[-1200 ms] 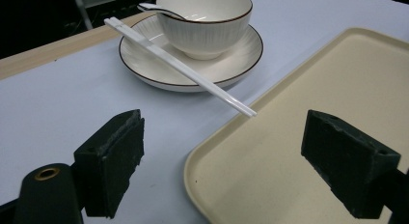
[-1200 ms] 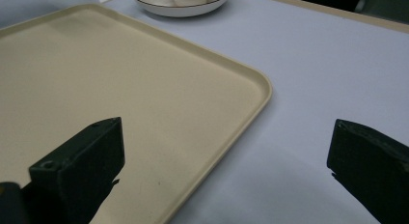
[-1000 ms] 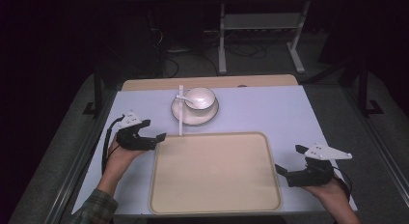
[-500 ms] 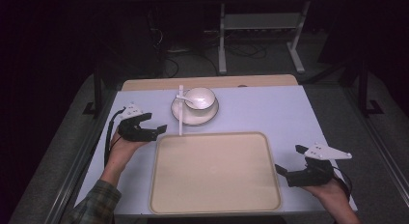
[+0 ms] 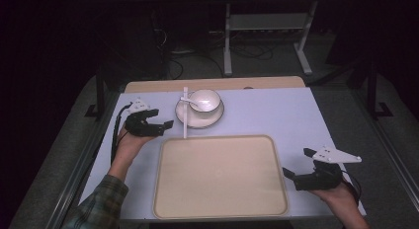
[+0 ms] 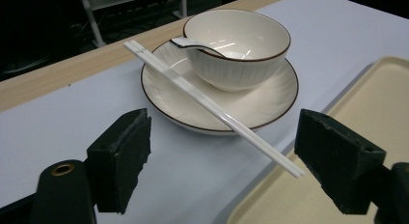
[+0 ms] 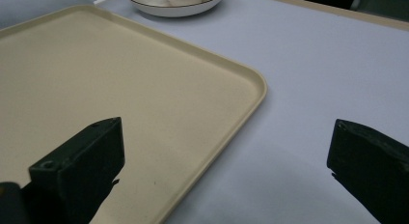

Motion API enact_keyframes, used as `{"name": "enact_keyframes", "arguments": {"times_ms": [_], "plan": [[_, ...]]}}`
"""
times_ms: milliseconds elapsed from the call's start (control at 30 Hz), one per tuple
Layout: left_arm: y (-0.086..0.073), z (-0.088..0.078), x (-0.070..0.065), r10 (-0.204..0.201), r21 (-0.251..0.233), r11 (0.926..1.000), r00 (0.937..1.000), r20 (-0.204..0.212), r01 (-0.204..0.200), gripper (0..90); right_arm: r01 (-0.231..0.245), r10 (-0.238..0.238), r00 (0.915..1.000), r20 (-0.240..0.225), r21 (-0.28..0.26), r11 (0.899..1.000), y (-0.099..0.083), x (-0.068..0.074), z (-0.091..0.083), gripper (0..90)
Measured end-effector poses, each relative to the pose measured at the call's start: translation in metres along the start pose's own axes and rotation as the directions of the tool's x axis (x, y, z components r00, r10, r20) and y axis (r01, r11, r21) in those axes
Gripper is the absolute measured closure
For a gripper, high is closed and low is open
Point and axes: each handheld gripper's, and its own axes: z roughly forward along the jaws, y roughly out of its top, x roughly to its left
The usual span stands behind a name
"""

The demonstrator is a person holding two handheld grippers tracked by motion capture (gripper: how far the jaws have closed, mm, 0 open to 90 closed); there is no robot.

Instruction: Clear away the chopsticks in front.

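Left gripper nearing chopsticks, jaws wide, just been narrowing, nothing between. Possibly nudging them off plate, toppling bowl. Right gripper gaping, empty.

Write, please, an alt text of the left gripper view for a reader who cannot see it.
The open left gripper faces white chopsticks that lie across the rim of a white saucer, nothing between its jaws. A bowl with a spoon stands on the saucer; a beige tray lies at right.
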Motion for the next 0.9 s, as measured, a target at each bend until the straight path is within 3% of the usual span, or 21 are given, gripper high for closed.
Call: {"name": "enact_keyframes", "arguments": {"times_ms": [367, 467, 733, 900], "plan": [[0.009, 0.014, 0.011, 0.007, -0.005, 1.0000, 0.9999, -0.015, -0.007, 30.8, -0.007, 0.007, 1.0000, 0.002, 0.000, 1.000, 0.000, -0.001, 0.000, 0.0], [0.010, 0.022, 0.018, -0.010, -0.006, 0.9999, 0.9995, -0.029, 0.010, 35.0, -0.010, 0.010, 0.9999, 0.002, 0.000, 1.000, -0.001, -0.001, 0.000, 0.0], [0.013, 0.039, 0.030, -0.027, 0.006, 0.9996, 0.9992, -0.030, 0.028, 50.7, -0.008, 0.008, 1.0000, 0.000, 0.001, 1.000, -0.001, -0.001, 0.001, 0.0], [0.017, 0.048, 0.034, -0.016, 0.020, 0.9996, 0.9990, -0.042, 0.017, 61.2, -0.012, 0.012, 0.9999, 0.000, 0.001, 1.000, -0.001, -0.002, 0.001, 0.0]]}}
